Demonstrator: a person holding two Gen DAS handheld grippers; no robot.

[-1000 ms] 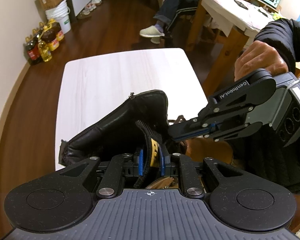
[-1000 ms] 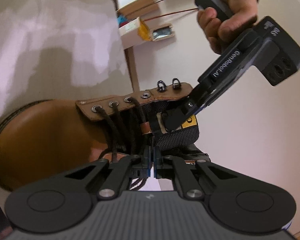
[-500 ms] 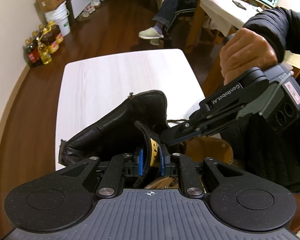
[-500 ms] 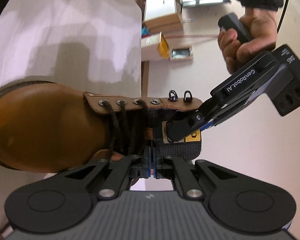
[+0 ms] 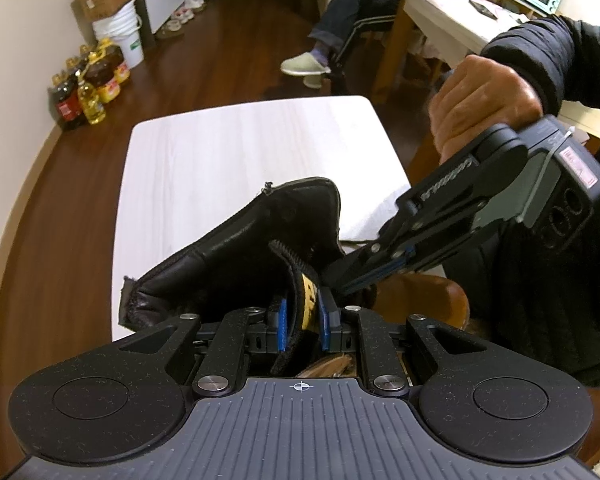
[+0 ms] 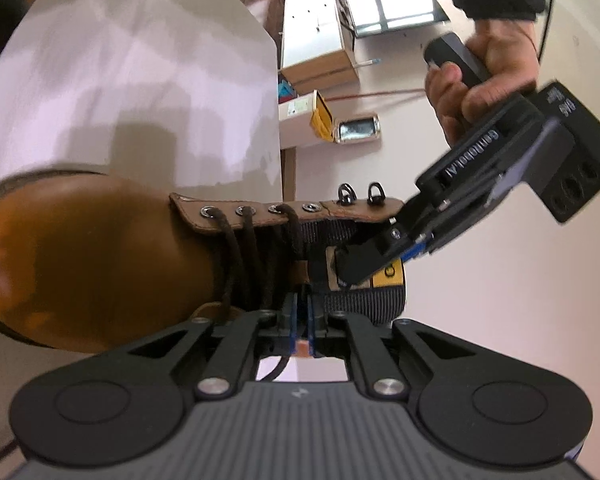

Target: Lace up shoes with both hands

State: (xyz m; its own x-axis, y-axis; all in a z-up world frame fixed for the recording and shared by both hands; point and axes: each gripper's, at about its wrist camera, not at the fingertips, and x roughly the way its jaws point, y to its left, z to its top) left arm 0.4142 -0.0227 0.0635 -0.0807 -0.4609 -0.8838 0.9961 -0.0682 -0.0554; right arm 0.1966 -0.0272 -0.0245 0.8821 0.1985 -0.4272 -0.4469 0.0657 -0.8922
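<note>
A tan leather boot (image 6: pixel 92 256) lies on the white table (image 6: pixel 140 80), with dark brown laces (image 6: pixel 244 252) threaded through its lower eyelets. In the left wrist view I see its black collar (image 5: pixel 236 248). My left gripper (image 5: pixel 303 316) is shut on the boot's black tongue (image 5: pixel 300 280) at its yellow label; it also shows in the right wrist view (image 6: pixel 352 268). My right gripper (image 6: pixel 301 316) is shut on a lace end low beside the tongue; it also shows in the left wrist view (image 5: pixel 340 276).
The white table (image 5: pixel 228 152) stretches ahead in the left wrist view. Oil bottles (image 5: pixel 88 88) and a bucket stand by the left wall. A seated person (image 5: pixel 340 32) and a wooden table are at the back right. Boxes (image 6: pixel 316 40) lie beyond the table's edge.
The right gripper has tilted up and shifted rightward with the lace, so more of the boot toe is in its view. The left gripper keeps its hold on the tongue.
</note>
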